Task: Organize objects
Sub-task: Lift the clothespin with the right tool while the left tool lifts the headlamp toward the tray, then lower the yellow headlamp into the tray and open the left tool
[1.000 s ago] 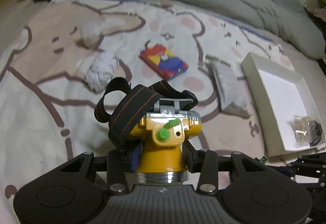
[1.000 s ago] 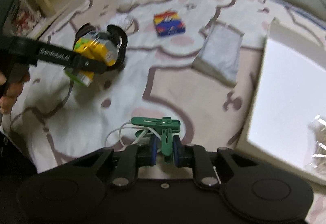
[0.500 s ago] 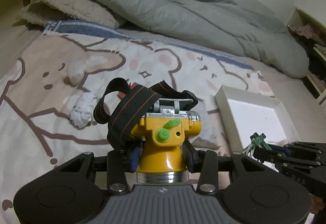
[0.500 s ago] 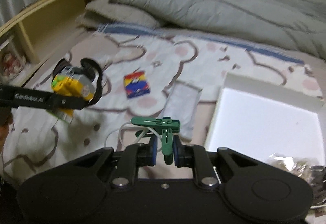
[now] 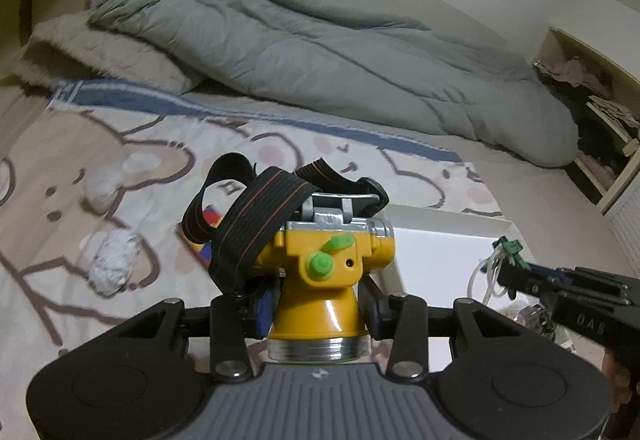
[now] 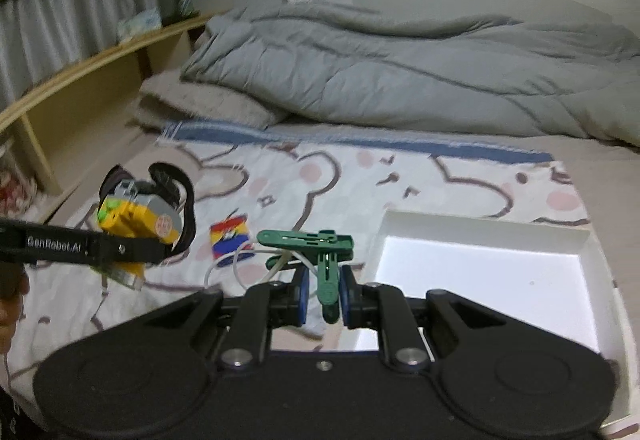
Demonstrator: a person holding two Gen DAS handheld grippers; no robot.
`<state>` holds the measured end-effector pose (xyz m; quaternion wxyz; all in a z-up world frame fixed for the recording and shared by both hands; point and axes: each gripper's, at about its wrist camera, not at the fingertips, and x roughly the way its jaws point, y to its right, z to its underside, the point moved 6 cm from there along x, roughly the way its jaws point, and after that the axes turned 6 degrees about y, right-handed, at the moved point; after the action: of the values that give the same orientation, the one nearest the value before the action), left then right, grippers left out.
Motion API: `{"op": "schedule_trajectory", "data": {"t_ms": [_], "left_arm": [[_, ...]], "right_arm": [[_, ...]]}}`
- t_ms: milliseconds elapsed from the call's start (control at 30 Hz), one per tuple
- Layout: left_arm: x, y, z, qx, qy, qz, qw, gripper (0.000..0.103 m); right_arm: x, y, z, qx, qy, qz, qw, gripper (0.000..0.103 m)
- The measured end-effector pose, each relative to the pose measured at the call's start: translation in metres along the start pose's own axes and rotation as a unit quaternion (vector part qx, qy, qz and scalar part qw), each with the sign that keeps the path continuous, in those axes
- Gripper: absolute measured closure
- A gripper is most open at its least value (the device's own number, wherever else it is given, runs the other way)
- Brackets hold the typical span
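1. One yellow plastic headlamp with a black elastic strap (image 5: 320,264) is held above the bed, clear of the cartoon-print bedsheet (image 5: 120,144). It has one green button on top.
2. One green plastic clip with a looped white cord (image 6: 320,244) is held above the near left corner of the one shallow white rectangular tray (image 6: 480,232).
3. The left gripper (image 5: 318,306) has its jaws closed part-way against both sides of the headlamp's yellow cone; the blue pads press on it.
4. The right gripper (image 6: 323,298) has its jaws nearly closed on the clip's green stem.
5. On the sheet lie two crumpled white paper wads (image 5: 114,260) and one small multicoloured flat box (image 6: 232,236).
6. One rumpled grey duvet (image 6: 400,80) covers the far end of the bed.
7. Only the left wrist view shows the paper wads and a clear-wrapped item (image 5: 536,316) in the tray, behind the right gripper.
8. Only the right wrist view shows the wooden shelf (image 6: 80,68) at left and the whole box, which the headlamp partly hides in the other view.
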<state>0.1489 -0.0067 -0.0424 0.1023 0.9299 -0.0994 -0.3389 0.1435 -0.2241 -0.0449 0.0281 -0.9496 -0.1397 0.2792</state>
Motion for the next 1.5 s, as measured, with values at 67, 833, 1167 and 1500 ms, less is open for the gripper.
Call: {"op": "schedule_trajectory", "data": {"t_ms": [67, 833, 1167, 1500], "left_arm": [[0.003, 0.011, -0.004, 0.005, 0.001, 0.007, 1.0000, 0.059], [0.125, 0.173, -0.020, 0.029, -0.025, 0.122, 0.9918, 0.059], [0.204, 0.216, 0.017, 0.002, -0.099, 0.136, 0.9858, 0.059], [0.265, 0.228, 0.042, -0.022, -0.148, 0.121, 0.9813, 0.059]], "right_arm": [[-0.005, 0.015, -0.006, 0.010, 0.010, 0.008, 1.000, 0.087], [-0.021, 0.185, -0.006, 0.096, 0.032, 0.129, 0.986, 0.087], [-0.017, 0.240, 0.022, 0.141, 0.000, 0.174, 0.975, 0.087], [-0.001, 0.254, 0.042, 0.150, -0.034, 0.175, 0.972, 0.087]]}}
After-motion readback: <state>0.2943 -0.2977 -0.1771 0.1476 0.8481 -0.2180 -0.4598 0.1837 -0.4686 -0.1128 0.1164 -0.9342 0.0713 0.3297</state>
